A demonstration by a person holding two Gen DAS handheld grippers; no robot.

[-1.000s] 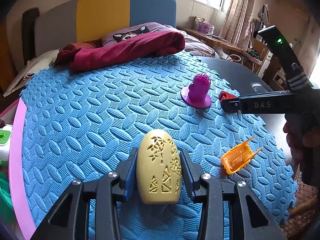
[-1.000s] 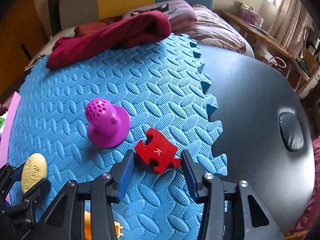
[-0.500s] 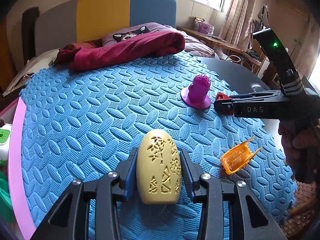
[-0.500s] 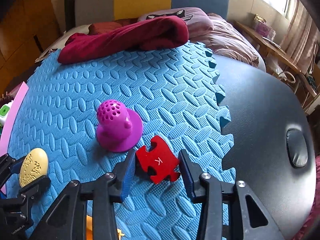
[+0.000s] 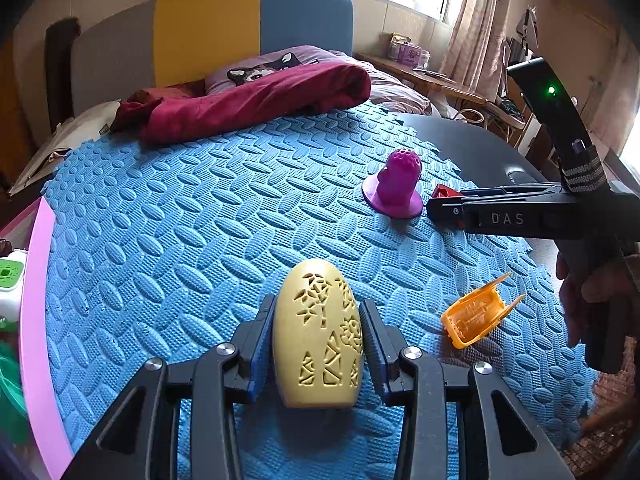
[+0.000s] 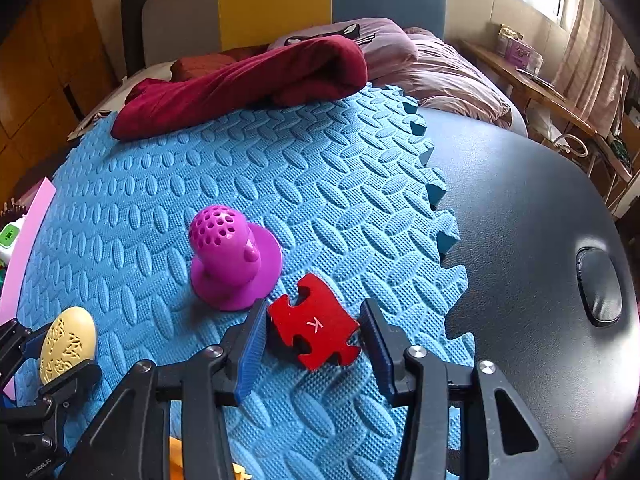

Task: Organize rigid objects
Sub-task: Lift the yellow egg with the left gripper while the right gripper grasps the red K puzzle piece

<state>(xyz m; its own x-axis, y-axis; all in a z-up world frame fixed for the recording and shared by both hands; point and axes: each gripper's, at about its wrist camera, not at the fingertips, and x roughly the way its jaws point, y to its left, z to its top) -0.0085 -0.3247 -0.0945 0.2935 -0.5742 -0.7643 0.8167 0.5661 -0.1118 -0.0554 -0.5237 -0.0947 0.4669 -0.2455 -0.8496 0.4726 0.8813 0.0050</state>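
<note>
Straddling the red puzzle piece (image 6: pixel 314 330), the right gripper (image 6: pixel 314 334) has eased its fingers apart again, unpinched, while the left gripper (image 5: pixel 318 344) still pinches the yellow egg (image 5: pixel 318 332).

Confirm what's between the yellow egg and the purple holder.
Nothing: only bare blue foam mat between the yellow egg and the purple holder, clear in the left wrist view.
</note>
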